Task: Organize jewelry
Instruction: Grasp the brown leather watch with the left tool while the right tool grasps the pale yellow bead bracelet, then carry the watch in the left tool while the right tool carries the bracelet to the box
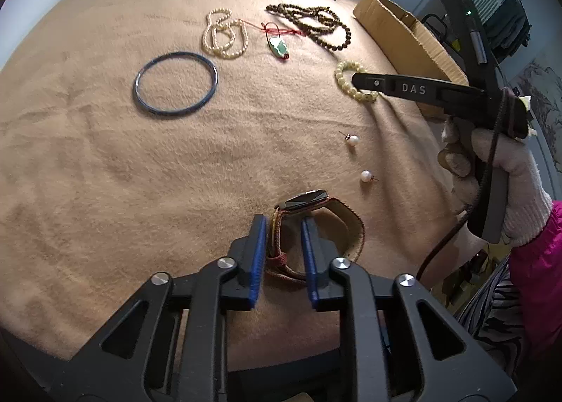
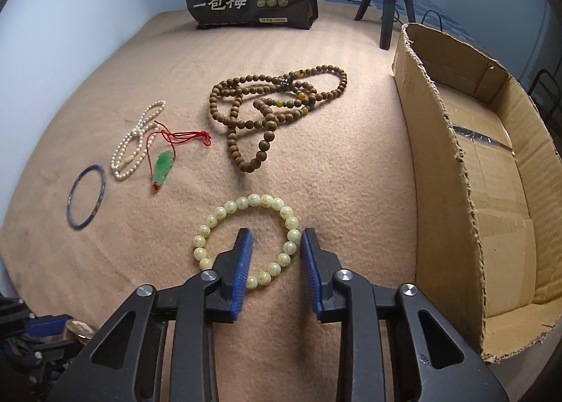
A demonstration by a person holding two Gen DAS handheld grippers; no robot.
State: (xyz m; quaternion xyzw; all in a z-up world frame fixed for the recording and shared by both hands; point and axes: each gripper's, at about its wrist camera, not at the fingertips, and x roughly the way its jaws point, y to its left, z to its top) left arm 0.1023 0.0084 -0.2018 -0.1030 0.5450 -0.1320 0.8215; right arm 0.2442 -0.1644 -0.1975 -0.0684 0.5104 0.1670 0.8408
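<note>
A tan blanket-covered tabletop (image 2: 316, 163) is shown with jewelry spread across it and an open cardboard box (image 2: 491, 191) standing along its right edge. The box is seen to be empty, so sorting is judged barely begun, with every piece left to move.

The left hand-held gripper (image 1: 282, 222) is held open, its blue pads set either side of the woven strap of a wristwatch (image 1: 309, 222); no pinch has been made. The right hand-held gripper (image 2: 275, 237) is also open, lowered over the near-right arc of a pale green bead bracelet (image 2: 246, 240), one finger inside the loop and one outside. The bracelet lies just left of the box.

Farther from the box, a long brown bead necklace (image 2: 267, 114) is piled loosely. Beyond it, leftward, a green pendant on red cord (image 2: 163, 164), a pearl strand (image 2: 135, 145) and a blue bangle (image 2: 86, 196) are laid. Between the watch and the bracelet, two pearl earrings (image 1: 352, 139) rest apart.
</note>
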